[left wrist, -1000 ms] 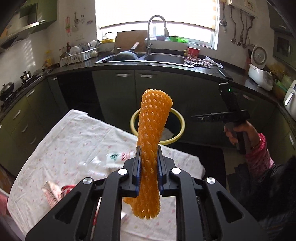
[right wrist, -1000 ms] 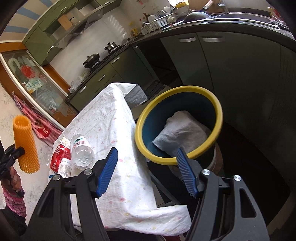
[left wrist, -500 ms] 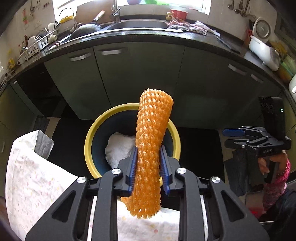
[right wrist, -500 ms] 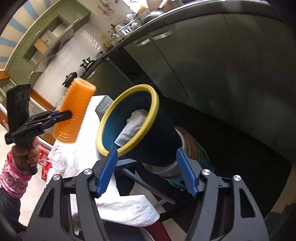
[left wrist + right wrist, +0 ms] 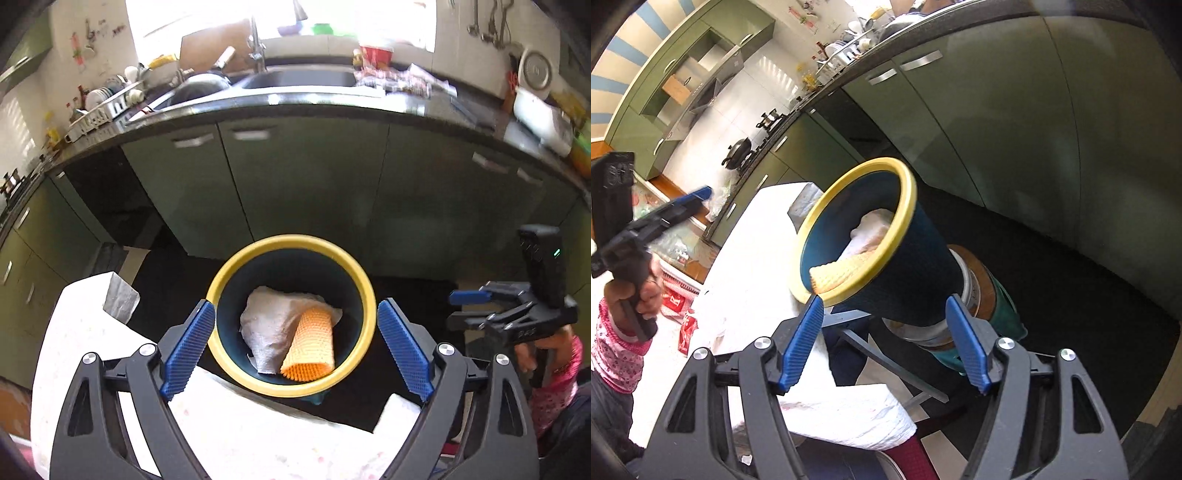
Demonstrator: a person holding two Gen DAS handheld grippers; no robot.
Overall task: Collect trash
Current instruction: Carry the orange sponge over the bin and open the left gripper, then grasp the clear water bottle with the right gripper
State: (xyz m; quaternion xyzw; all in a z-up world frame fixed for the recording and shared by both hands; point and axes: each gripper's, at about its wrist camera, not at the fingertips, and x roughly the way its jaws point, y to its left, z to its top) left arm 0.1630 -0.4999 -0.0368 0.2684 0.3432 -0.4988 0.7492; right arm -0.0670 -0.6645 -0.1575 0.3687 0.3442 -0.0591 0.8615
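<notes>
Left tongs (image 5: pixel 295 347) have just spread, empty; orange foam net (image 5: pixel 312 345) lies in the bin (image 5: pixel 364 288) at centre frame; right tongs (image 5: pixel 886 343) spread, empty.

Only one sign could be partly read, a white character on the red packet (image 5: pixel 673 300) lying at the table's far edge, and all other print was too blurred.

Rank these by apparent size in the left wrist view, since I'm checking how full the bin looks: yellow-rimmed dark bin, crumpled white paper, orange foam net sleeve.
1. Yellow-rimmed dark bin, clearly largest.
2. Crumpled white paper.
3. Orange foam net sleeve. It lies over part of the paper, so the paper's lead is unsure.
</notes>
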